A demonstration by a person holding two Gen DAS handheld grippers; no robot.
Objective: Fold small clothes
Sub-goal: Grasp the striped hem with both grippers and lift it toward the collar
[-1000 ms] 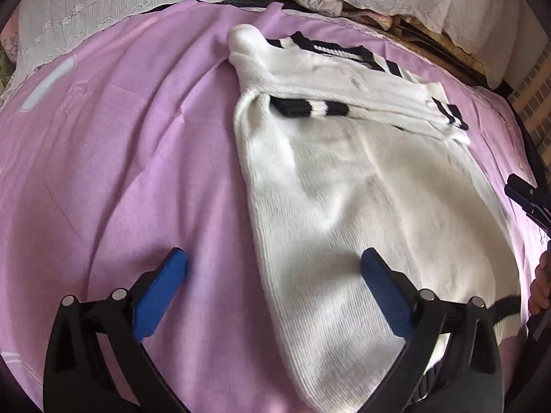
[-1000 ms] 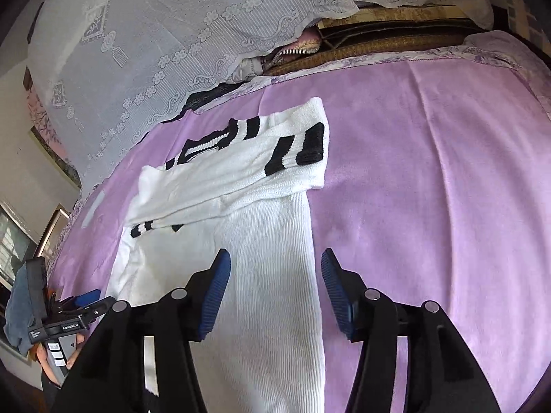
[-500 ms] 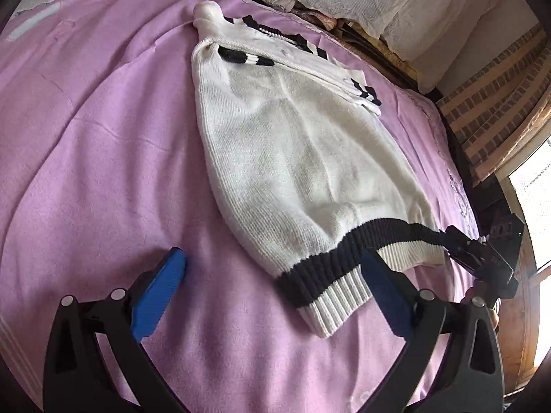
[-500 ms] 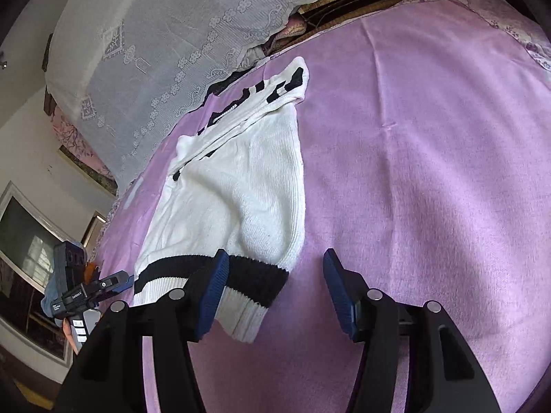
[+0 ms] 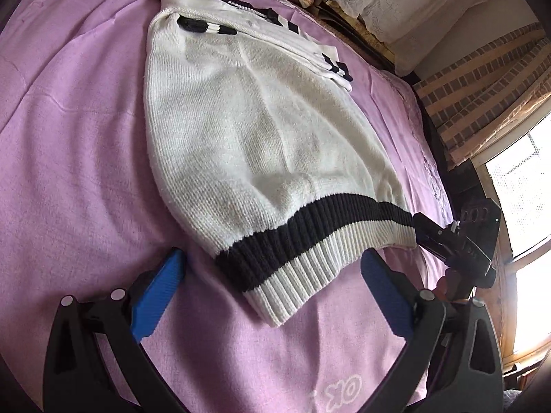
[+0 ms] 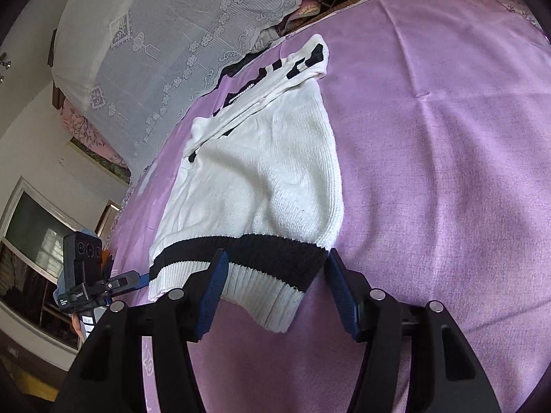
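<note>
sweater, right view: television

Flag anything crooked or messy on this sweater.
The white sweater lies flat on the purple bedspread, sleeves folded across its top. Only its striped hem bulges, rumpled, near the open right gripper.

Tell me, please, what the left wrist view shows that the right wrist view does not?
Only the left wrist view shows the brick-patterned wall and the bright window. Only the right wrist view shows the framed dark window on the white wall. Both show the white sweater with its black-banded hem on the purple bedspread, the lace cover, and both grippers, left and right, jaws open.
</note>
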